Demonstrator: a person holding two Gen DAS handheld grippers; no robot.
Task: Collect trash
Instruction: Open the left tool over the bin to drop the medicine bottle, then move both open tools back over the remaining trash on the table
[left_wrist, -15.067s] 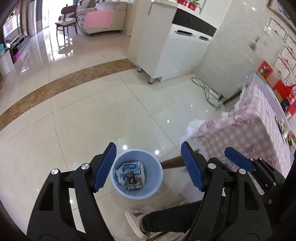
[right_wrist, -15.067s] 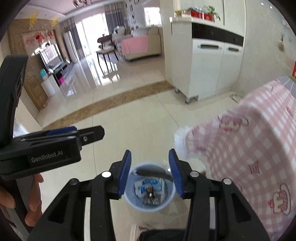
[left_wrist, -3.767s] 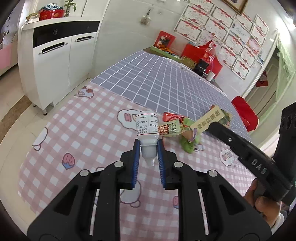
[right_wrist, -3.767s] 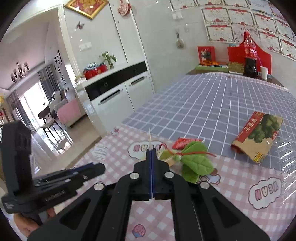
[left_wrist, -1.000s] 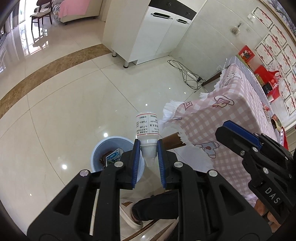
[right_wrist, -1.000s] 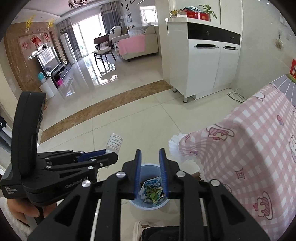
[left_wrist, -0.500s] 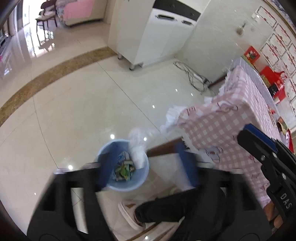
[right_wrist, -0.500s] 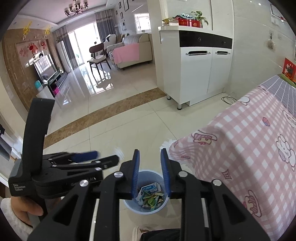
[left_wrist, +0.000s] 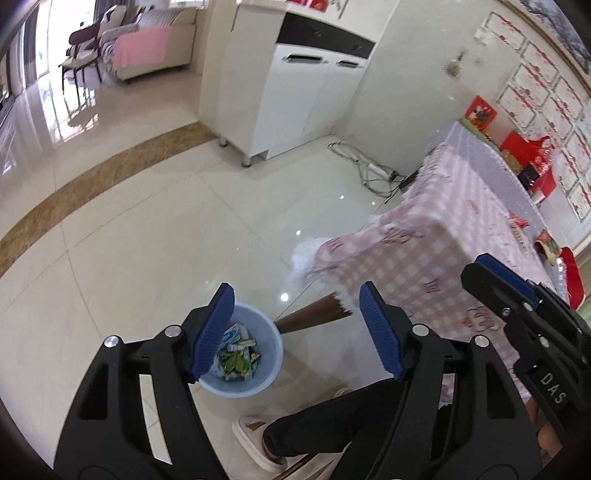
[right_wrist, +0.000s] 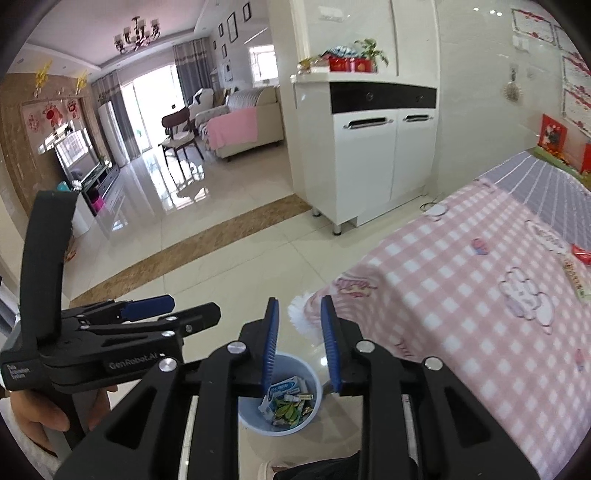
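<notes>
A light blue bin stands on the floor by the table corner, holding wrappers, leaves and a small white bottle. My left gripper hangs above and just right of the bin, open wide, with nothing between its blue pads. In the right wrist view the bin sits straight below my right gripper. The right jaws stand a narrow gap apart and hold nothing. The left gripper shows at the left of that view. More trash, a red wrapper, lies on the table.
The table with the pink checked cloth fills the right side, its brown leg close to the bin. A person's leg and slipper stand just in front of the bin. A white cabinet and floor cables lie beyond.
The left gripper opened and the white bottle it held dropped into the bin. Both grippers have lifted and swung towards the table. The right jaws have parted slightly.
</notes>
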